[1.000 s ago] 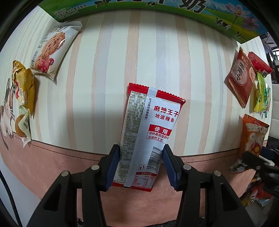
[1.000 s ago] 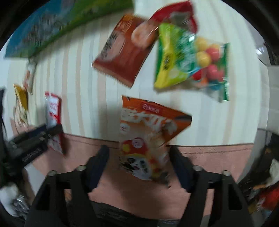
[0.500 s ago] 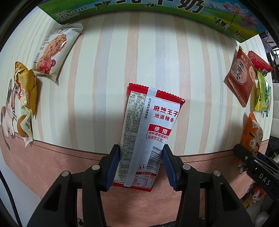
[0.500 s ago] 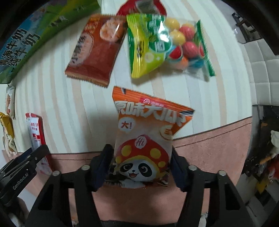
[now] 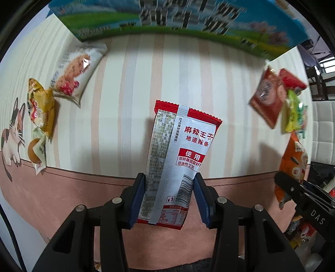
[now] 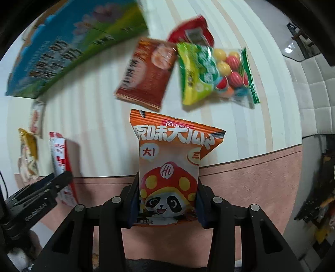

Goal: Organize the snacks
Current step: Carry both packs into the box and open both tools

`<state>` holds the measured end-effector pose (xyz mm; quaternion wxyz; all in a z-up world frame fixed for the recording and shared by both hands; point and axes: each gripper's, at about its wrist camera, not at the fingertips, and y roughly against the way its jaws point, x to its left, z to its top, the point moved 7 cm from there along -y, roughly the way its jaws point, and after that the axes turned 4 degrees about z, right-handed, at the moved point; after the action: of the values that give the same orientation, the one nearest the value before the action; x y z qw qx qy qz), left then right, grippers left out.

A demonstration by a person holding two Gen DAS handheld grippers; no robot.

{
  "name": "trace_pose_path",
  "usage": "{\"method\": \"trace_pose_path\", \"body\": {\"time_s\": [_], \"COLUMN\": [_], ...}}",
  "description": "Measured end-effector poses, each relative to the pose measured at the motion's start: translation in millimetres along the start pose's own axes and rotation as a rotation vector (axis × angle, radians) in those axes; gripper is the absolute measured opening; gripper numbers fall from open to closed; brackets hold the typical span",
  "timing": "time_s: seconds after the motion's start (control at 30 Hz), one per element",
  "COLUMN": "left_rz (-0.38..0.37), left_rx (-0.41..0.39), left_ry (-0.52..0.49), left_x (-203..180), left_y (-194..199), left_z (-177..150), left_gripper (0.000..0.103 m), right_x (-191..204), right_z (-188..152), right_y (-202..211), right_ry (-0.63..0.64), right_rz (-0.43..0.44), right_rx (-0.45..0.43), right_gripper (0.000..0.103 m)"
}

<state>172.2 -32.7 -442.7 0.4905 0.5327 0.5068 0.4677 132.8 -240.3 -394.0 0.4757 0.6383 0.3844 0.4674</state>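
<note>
The left tool (image 5: 169, 196) was clamped on a red-and-white packet (image 5: 178, 165), held above the striped bench (image 5: 125, 104). The right tool (image 6: 167, 203) gripped an orange panda bag (image 6: 169, 167) just below the candy bag (image 6: 215, 73).

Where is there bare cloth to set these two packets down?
Bare: the striped middle, between the cookie packet and the brown-red packet, below the milk carton. Crowded: the left edge around the yellow packet, and the right cluster with the candy bag.
</note>
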Motion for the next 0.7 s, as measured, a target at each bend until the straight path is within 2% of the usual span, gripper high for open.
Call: {"method": "trace_pose_path", "body": {"time_s": [0.17, 0.37, 0.5, 0.7], "left_rz": [-0.064, -0.145, -0.179, -0.170], "left_rx": [-0.054, -0.139, -0.186, -0.224], "left_ry": [0.004, 0.005, 0.003, 0.020], "left_x": [2.7, 5.0, 4.8, 12.7], "left_y": [41.4, 106.6, 150.4, 181.8], "left_z": [4.6, 27.0, 55.4, 117.9], "left_gripper": [0.043, 0.043, 0.043, 0.043], "right_x": [21.3, 44.6, 66.7, 102.6], "right_z": [7.9, 24.2, 54.9, 118.4], "right_y": [35.6, 87.6, 129.2, 158.3], "right_ry": [0.031, 0.088, 0.123, 0.165], "right_rz": [0.068, 0.149, 0.205, 0.204], "right_rx": [-0.038, -0.110, -0.169, -0.232], "right_gripper": [0.046, 0.046, 0.046, 0.046]}}
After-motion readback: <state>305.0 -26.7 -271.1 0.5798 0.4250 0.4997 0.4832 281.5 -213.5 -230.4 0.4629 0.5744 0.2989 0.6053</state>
